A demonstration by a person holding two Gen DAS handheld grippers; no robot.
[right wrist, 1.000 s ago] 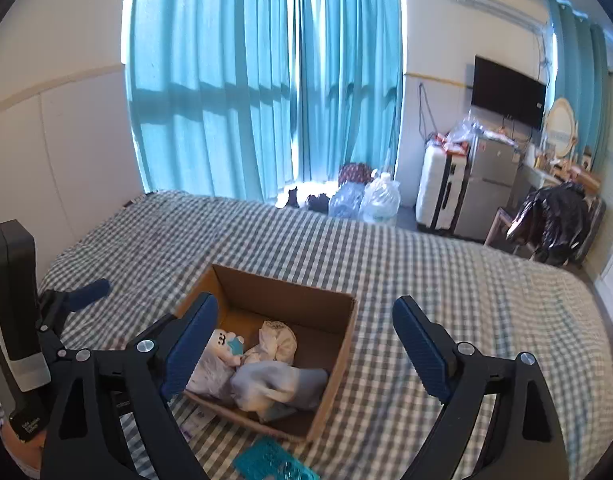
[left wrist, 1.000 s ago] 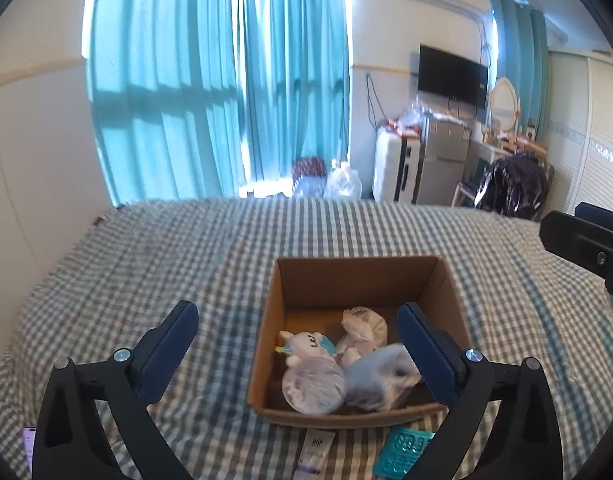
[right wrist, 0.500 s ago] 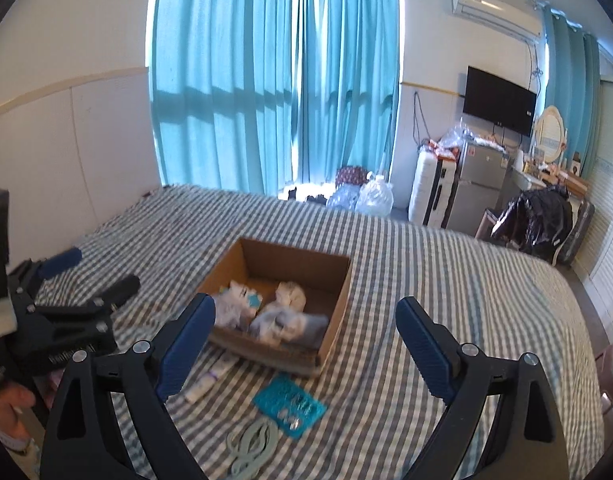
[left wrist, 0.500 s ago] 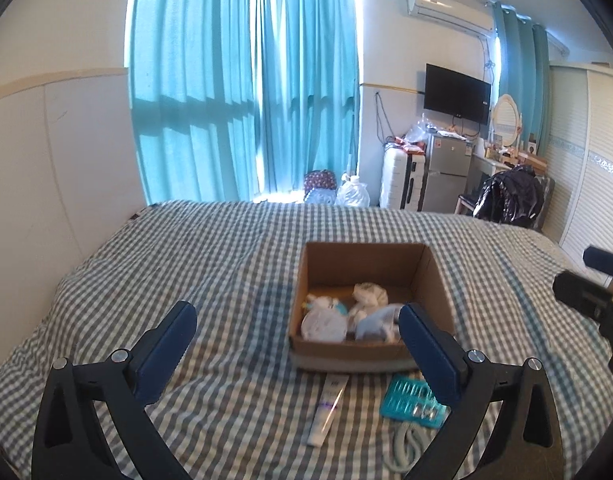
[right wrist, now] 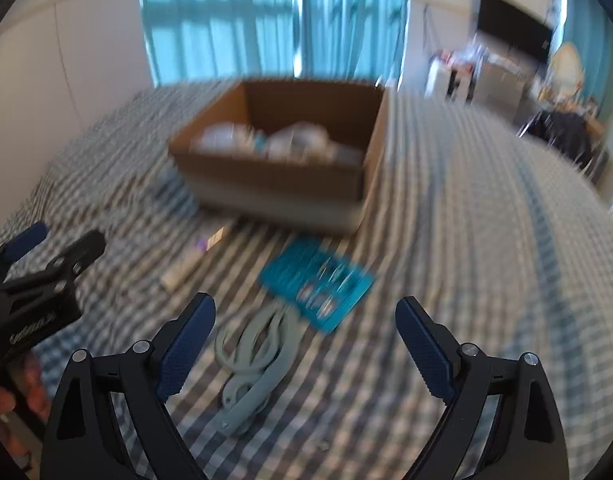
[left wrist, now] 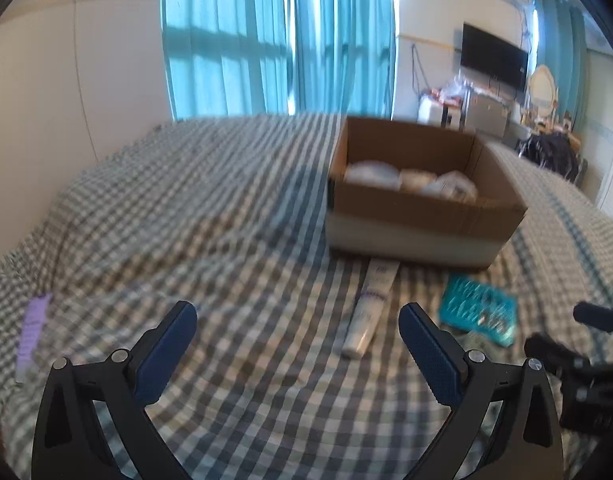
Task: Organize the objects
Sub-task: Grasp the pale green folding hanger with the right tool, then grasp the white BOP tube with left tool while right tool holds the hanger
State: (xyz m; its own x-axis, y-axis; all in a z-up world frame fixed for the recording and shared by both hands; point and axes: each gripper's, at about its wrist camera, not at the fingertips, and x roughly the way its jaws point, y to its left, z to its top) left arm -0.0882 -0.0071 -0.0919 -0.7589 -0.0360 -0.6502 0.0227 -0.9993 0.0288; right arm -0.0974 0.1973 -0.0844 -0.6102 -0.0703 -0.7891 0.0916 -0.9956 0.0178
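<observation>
A brown cardboard box (left wrist: 422,216) (right wrist: 282,176) with several soft pale items inside sits on the checked bed. In front of it lie a white tube (left wrist: 368,308) (right wrist: 186,270), a teal packet (left wrist: 478,308) (right wrist: 318,284) and a pale grey-green hanger-like piece (right wrist: 254,354). My left gripper (left wrist: 298,344) is open and empty, low over the bed just left of the tube. My right gripper (right wrist: 306,340) is open and empty, low over the grey-green piece and packet. Both views are blurred by motion.
A purple strip (left wrist: 34,328) lies at the bed's left edge. The checked bedspread (left wrist: 186,220) stretches left and right of the box. Teal curtains (left wrist: 278,36) and furniture with a TV (left wrist: 494,60) stand beyond the bed.
Both grippers have pulled back from the box and dropped low toward the bed. The tube, packet and grey-green piece have come into close view. Both stay open.
</observation>
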